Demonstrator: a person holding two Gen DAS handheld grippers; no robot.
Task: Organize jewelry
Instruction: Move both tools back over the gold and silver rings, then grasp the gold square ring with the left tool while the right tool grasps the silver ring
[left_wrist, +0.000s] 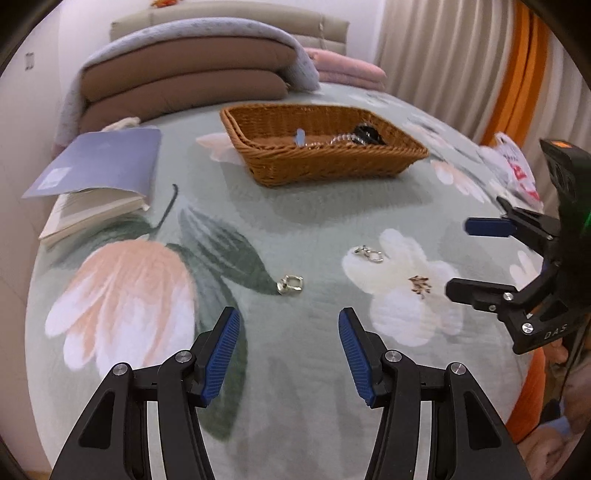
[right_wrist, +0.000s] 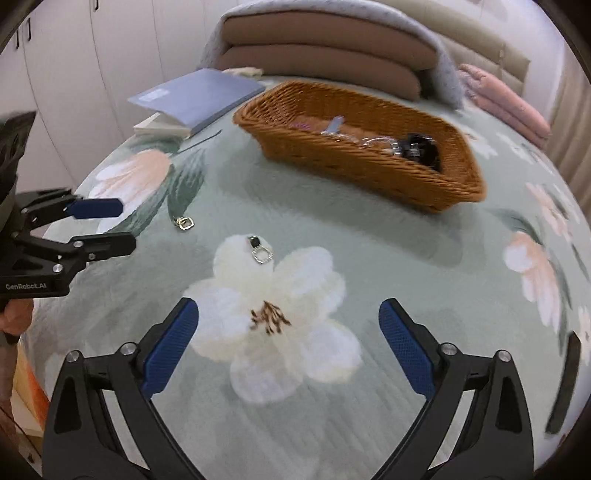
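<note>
Two small silver earrings lie on the floral bedspread. One earring (left_wrist: 290, 284) lies just ahead of my open, empty left gripper (left_wrist: 289, 334); it also shows in the right wrist view (right_wrist: 185, 223). The other earring (left_wrist: 369, 254) lies on a white flower; it also shows in the right wrist view (right_wrist: 260, 251), ahead of my open, empty right gripper (right_wrist: 288, 321). A brown wicker basket (left_wrist: 266, 147), seen in the right wrist view too (right_wrist: 458, 184), stands farther back and holds a black hair clip (left_wrist: 367, 133), a clear bracelet (left_wrist: 341, 139) and a pale blue item (left_wrist: 300, 136).
A blue-covered book (left_wrist: 99, 166) lies at the back left. Stacked brown cushions under a grey blanket (left_wrist: 184, 74) and pink folded bedding (left_wrist: 347, 70) sit behind the basket. A red and white bag (left_wrist: 513, 166) lies at the right edge by the curtains.
</note>
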